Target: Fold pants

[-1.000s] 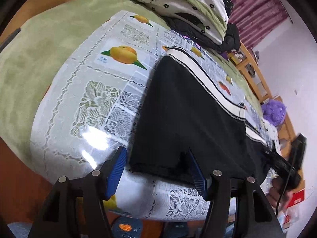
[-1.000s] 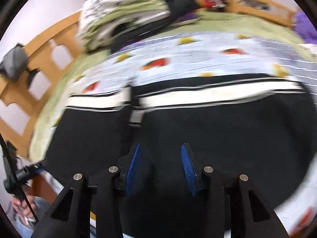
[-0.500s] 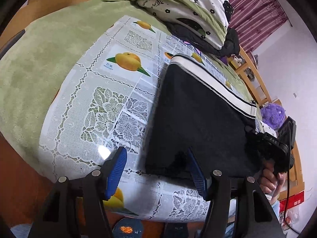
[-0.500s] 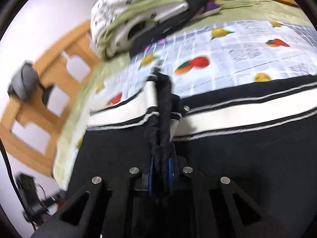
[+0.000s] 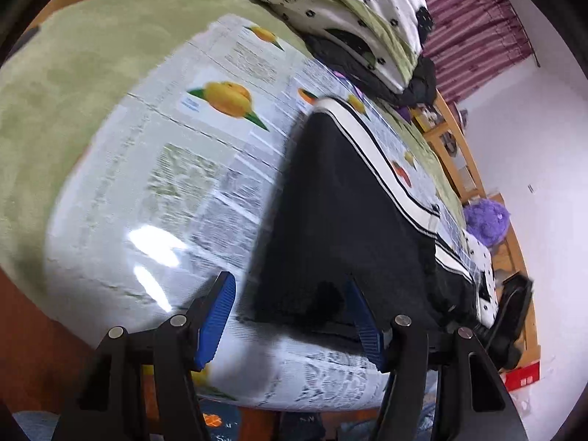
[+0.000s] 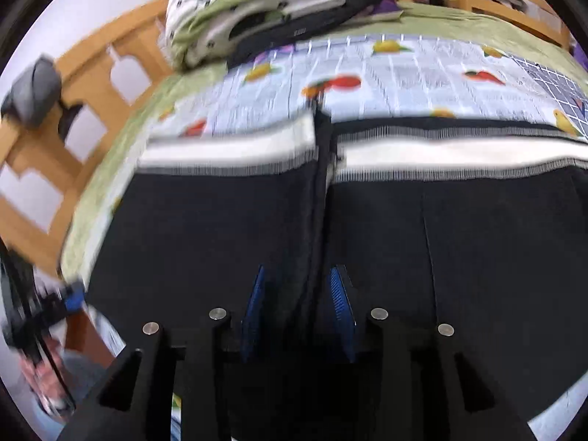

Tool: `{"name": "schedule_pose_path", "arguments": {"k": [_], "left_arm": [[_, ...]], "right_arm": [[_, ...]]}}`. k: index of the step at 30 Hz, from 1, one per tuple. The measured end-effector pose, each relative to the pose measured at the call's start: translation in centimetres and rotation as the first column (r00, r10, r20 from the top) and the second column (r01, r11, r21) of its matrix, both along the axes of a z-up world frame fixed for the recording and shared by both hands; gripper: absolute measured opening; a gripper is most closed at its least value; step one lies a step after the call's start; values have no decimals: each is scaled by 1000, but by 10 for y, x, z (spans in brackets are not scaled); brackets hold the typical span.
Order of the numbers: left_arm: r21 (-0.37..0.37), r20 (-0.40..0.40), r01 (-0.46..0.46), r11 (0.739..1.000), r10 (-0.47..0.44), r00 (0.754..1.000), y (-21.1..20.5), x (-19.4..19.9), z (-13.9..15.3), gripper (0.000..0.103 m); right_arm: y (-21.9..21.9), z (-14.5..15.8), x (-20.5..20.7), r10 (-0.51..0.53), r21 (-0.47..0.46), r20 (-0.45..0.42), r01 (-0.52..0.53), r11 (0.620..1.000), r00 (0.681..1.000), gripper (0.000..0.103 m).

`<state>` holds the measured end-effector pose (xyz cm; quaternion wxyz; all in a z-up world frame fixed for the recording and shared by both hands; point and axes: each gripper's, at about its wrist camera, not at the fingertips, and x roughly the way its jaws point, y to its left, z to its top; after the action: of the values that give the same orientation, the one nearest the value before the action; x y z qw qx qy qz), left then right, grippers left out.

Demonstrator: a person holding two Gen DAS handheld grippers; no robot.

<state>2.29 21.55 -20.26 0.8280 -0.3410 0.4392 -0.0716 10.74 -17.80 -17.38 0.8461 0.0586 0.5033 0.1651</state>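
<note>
A: Left view: black pants (image 5: 341, 220) lie flat on the fruit-print cloth (image 5: 165, 169), their near corner between the blue pads of the left gripper (image 5: 294, 321). Jaws stand wide, gripping nothing.

B: The risk there?

A: Closing too shallow, I'd judge. The pads would catch only the hem's edge, and it could slip out on the lift.

B: And the right view?

A: Right gripper (image 6: 299, 305) sits over the pants (image 6: 459, 239), straddling a raised ridge of fabric. Jaws part-open, not pinching. The white stripe (image 6: 441, 156) runs beyond the ridge.

B: Trouble?

A: Motion blur. A hurried grab could bunch the ridge and leave a crooked fold.
</note>
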Motion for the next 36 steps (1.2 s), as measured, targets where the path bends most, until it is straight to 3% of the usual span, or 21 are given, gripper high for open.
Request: {"name": "schedule_pose_path", "arguments": {"k": [2,5,10,15,18,21,24,28,32,36], "left_arm": [[15,-8,12,1000,-12,1000,-10,5,0,60],[84,-47,-16,996,20,999,-20,13,1,60],[237,-53,-69,969,83,995,-39,20,12,57],[408,61,-78,910,59,996,-70,16,50,23],[466,132,-57,883,-6,991,-105,16,82,19],[518,169,-10,855,-91,981,-145,19,106,16],[518,187,68,853,-191,964,-192,24,123,15],[483,191,181,857,-304,933,-252,27,128,15],[442,130,319,838,-412,902,-305,32,108,14],[415,42,389,822,-445,895,-329,36,74,15]], "right_arm": [[1,-16,-15,21,-16,-10,-21,1000,1000,39],[1,-11,-28,41,-56,85,-36,998,996,48],[-31,8,-32,5,27,114,-8,1000,994,48],[-74,20,-32,-88,-12,150,91,996,985,48],[-99,22,-34,-153,-40,193,164,986,969,48],[-126,15,-32,-185,-23,130,189,982,974,48],[-156,8,-33,-233,28,89,231,972,968,48],[-190,9,-43,-315,-42,135,323,945,939,48],[-225,15,-56,-383,-15,147,389,921,912,48],[-239,18,-62,-409,39,115,407,912,905,48]]}}
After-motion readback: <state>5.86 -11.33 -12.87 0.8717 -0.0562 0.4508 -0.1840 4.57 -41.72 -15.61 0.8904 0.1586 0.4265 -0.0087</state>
